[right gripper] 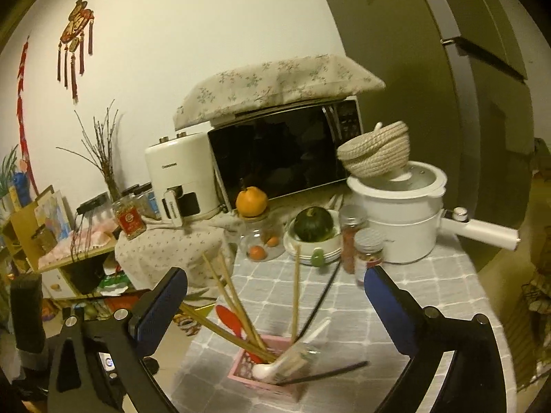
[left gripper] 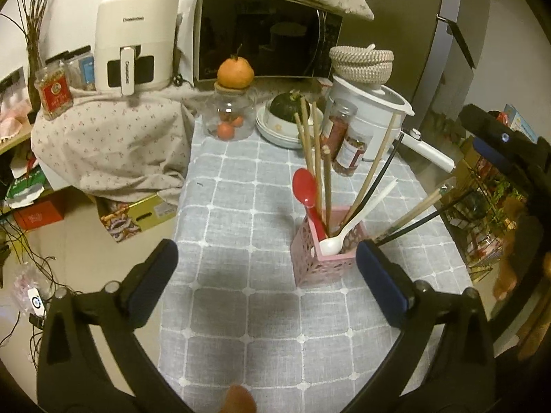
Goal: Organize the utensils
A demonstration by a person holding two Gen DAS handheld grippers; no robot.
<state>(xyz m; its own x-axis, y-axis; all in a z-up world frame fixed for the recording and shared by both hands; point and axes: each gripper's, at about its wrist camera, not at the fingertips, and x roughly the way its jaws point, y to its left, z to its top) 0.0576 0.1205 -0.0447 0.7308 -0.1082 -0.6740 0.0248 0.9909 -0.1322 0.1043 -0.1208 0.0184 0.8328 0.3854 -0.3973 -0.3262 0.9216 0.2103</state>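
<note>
Tablecloth (left gripper: 241,179): jars (left gripper: 344,137) behind pink holder (left gripper: 323,258).

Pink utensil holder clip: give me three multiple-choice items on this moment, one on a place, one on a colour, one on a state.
1. Where does the orange fruit sit?
A. on the lid of the glass jar
B. inside the microwave
C. in the stack of white bowls

2. What colour is the spoon that stands bowl-up in the pink utensil holder?
A. white
B. red
C. black

3. How stand the left gripper and the right gripper?
A. both shut on chopsticks
B. left open, right shut on a spoon
C. both open, holding nothing

Answers:
1 A: the fruit rests on the jar's cork lid.
2 B: its red bowl points up; the white spoon lies bowl-down.
3 C: both pairs of fingers are spread wide with nothing between them.
</note>
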